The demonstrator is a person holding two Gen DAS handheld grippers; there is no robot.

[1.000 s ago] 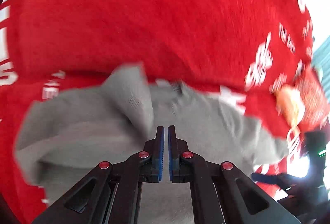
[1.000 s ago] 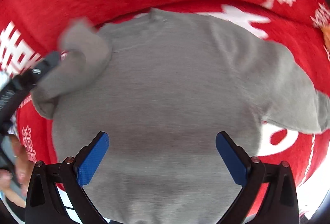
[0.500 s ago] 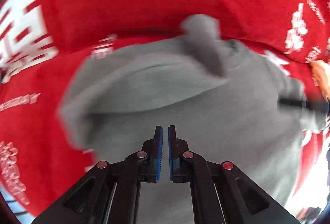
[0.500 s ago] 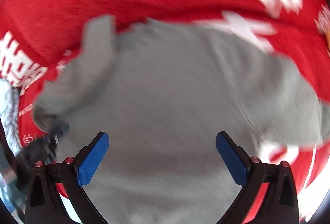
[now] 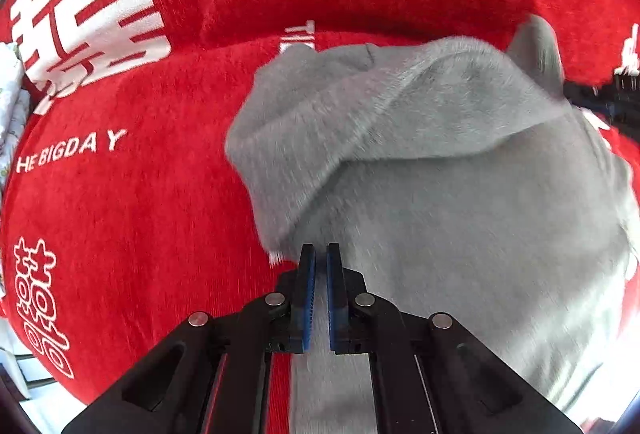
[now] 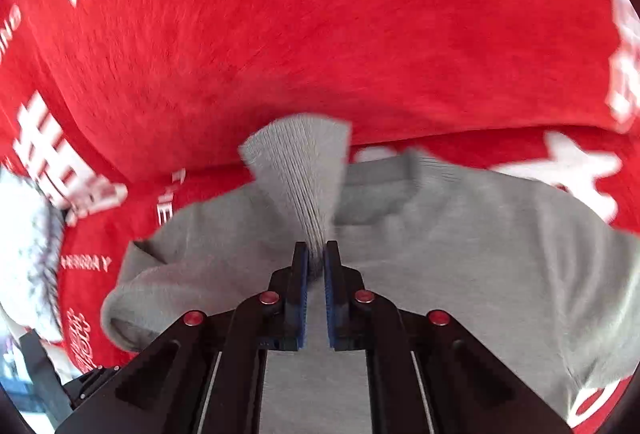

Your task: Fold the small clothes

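Note:
A small grey sweater lies flat on a red cloth printed with white characters. Its left sleeve is drawn across the chest toward the right. My right gripper is shut on the ribbed cuff of that sleeve, which fans up out of the pads above the sweater body. In the left wrist view the cuff stands up at the far right beside the dark right gripper. My left gripper is shut just over the sweater's left edge, with nothing seen between its pads.
The red cloth covers the whole surface and rises in a fold behind the sweater. A pale patterned fabric lies at the left edge, also blurred in the right wrist view. Bright light shows past the cloth's near edge.
My right jaws went from wide open to shut on the sleeve cuff. My left gripper, still shut, moved left from over the sweater's middle to its left edge.

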